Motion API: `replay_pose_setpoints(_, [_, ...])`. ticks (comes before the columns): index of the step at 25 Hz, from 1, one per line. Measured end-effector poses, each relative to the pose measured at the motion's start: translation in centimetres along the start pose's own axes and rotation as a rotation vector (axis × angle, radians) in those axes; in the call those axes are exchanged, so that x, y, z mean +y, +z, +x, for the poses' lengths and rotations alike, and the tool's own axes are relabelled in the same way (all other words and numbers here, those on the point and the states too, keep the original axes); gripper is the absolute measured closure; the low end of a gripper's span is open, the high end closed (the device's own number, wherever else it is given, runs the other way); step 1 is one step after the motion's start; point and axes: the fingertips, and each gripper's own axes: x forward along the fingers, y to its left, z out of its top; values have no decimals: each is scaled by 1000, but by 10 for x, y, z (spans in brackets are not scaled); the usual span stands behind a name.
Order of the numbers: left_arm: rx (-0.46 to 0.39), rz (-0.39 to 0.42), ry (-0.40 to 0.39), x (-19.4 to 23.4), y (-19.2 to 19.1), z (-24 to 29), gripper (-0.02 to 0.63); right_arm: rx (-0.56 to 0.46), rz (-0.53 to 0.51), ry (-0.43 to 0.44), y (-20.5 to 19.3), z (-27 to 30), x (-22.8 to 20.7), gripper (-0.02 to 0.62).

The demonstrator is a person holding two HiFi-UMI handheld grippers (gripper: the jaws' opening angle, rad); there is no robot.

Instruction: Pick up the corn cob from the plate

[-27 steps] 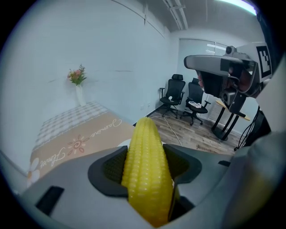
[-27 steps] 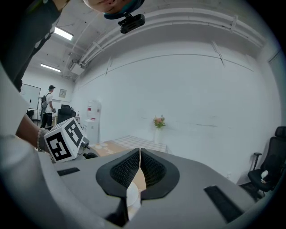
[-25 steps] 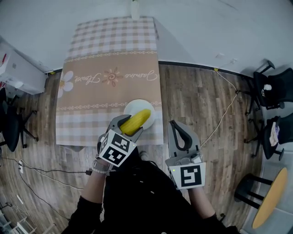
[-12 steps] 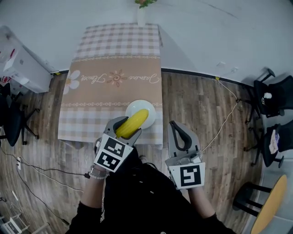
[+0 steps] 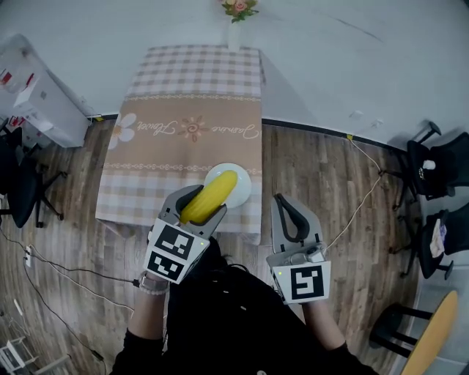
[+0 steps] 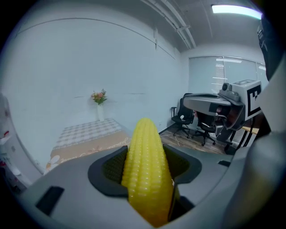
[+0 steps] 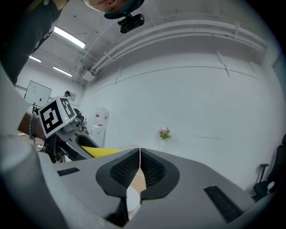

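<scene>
A yellow corn cob (image 5: 209, 197) is clamped lengthwise in my left gripper (image 5: 196, 203), which is shut on it and held up above the near edge of the table. In the left gripper view the corn cob (image 6: 146, 165) fills the space between the dark pads and sticks out past them. The white plate (image 5: 240, 180) lies on the table's near right part, partly hidden behind the cob's tip. My right gripper (image 5: 289, 217) hangs to the right, off the table over the floor, shut with nothing in it; its pads (image 7: 154, 170) meet in the right gripper view.
The table (image 5: 183, 132) has a checked and beige cloth, with a vase of flowers (image 5: 238, 9) at its far end against the wall. A white cabinet (image 5: 37, 102) stands left, office chairs (image 5: 440, 157) right, a cable (image 5: 364, 187) crosses the wooden floor.
The left gripper with the corn has stayed over the plate's near side, drawing slightly back toward me. The head view has shifted, showing more of the far wall and the flowers.
</scene>
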Motion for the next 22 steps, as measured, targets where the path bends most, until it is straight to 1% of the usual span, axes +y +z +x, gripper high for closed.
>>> replay_pose_setpoints(6, [-39, -25, 32, 7, 9, -16, 348, -18, -6, 0, 5, 1, 0, 552])
replay_pose_setpoints(9, [-49, -24, 47, 10, 14, -23, 348, -26, -12, -2, 9, 1, -3, 552])
replay_pose_setpoints(13, [-78, -28, 62, 13, 24, -32, 348, -57, 17, -14, 14, 1, -8, 552])
replay_pose_setpoints(14, [-88, -21, 70, 14, 28, -36, 348, -64, 27, -12, 16, 1, -8, 552])
replay_pose_setpoints(18, [-116, 53, 93, 11, 46, -48, 348, -79, 50, -12, 22, 3, -11, 552])
replay_pose_setpoints(22, [-140, 58, 97, 10, 54, -56, 348, -87, 30, -11, 25, 5, -10, 552])
